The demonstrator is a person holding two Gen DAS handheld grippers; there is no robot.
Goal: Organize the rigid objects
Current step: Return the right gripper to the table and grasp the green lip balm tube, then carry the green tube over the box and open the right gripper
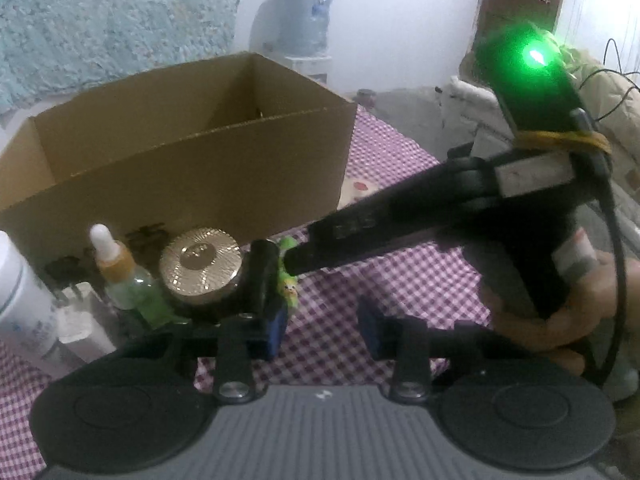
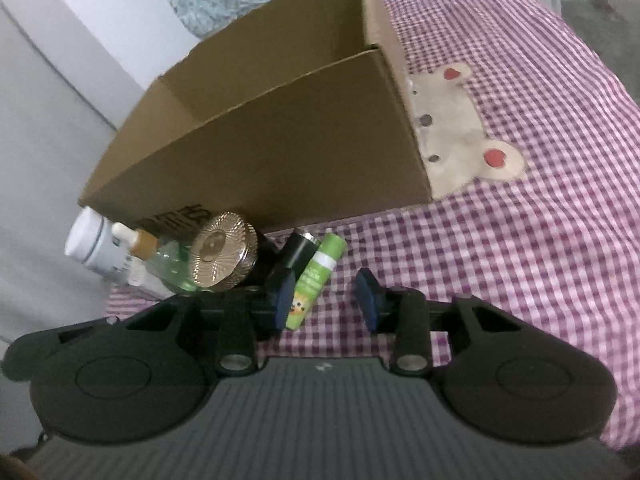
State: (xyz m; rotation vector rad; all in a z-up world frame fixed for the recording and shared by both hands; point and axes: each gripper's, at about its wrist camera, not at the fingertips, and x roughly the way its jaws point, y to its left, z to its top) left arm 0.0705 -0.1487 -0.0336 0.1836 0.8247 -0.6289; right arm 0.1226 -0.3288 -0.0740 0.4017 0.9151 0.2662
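Observation:
An open cardboard box [image 1: 192, 168] stands on a purple checked cloth [image 1: 400, 280]. Along its front wall stand a white bottle [image 1: 20, 300], a dropper bottle [image 1: 116, 268], a gold-lidded jar [image 1: 202, 266] and a black cylinder [image 1: 262, 276], and a green tube [image 1: 290, 284] lies there. My left gripper [image 1: 324, 330] is open over bare cloth, just right of the black cylinder. My right gripper [image 1: 292, 260] reaches in from the right, its tip at the green tube. In the right wrist view this gripper [image 2: 326, 300] is open. The green tube [image 2: 316, 280] lies beside its left pad [image 2: 284, 296]; the right pad stands apart from it.
A beige bear patch [image 2: 460, 128] is sewn on the cloth right of the box [image 2: 280, 152]. A hand [image 1: 560, 320] holds the right gripper's handle. A water jug [image 1: 304, 20] stands at the back wall, and bedding [image 1: 468, 108] lies at the right.

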